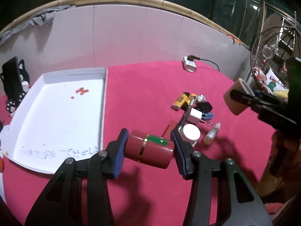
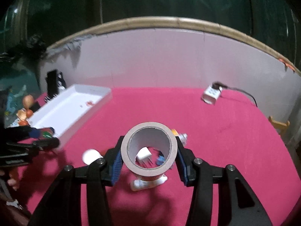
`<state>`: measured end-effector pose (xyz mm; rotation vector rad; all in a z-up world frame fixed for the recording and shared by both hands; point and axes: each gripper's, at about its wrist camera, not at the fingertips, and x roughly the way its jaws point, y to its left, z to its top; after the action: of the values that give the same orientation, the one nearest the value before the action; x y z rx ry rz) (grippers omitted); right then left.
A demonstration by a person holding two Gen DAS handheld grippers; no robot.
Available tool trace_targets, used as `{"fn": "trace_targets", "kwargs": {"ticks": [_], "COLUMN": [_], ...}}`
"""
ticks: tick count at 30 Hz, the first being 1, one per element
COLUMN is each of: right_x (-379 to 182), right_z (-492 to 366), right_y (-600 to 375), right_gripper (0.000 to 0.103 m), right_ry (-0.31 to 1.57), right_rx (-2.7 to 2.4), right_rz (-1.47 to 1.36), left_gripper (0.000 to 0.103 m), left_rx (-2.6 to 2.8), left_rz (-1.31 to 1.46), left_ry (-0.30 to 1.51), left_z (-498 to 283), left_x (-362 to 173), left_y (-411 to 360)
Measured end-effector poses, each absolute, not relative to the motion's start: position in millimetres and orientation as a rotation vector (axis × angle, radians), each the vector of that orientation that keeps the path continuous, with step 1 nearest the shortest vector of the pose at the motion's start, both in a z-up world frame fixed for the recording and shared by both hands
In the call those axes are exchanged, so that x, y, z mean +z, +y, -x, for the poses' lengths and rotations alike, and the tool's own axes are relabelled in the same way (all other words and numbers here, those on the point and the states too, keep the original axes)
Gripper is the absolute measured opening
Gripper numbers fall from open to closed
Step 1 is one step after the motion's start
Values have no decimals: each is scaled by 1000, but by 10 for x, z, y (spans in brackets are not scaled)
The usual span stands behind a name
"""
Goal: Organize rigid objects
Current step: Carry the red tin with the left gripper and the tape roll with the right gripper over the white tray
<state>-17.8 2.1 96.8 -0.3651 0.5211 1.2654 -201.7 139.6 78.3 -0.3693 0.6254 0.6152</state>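
The red tin (image 1: 149, 148) is pinched end to end in the left tongs (image 1: 148, 150), just beside the white tray (image 1: 56, 113), while the tape roll (image 2: 149, 148) is clamped by its rim in the right tongs (image 2: 149, 150), lifted above the clutter on the table (image 2: 225, 141). Either round thing could be squeezed out sideways – smooth curved walls give the pads little hold – and the roll could be dropped onto the charger (image 2: 144, 155) below.

Dim overhead light, soft shadows, fisheye-warped edges, slight blur.
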Motion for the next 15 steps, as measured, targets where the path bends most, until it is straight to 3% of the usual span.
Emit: {"fn": "trace_targets", "kwargs": {"ticks": [15], "right_x": [1517], "right_z": [623], "right_y": [309], "right_gripper": [49], "right_ry": [429], "right_rx": [1400], "right_rz": [300], "left_gripper": [46], "left_rx": [758], "left_rz": [350], "left_ry": [542], "left_z": [2466], "left_x": [1087], "left_y": [1596]}}
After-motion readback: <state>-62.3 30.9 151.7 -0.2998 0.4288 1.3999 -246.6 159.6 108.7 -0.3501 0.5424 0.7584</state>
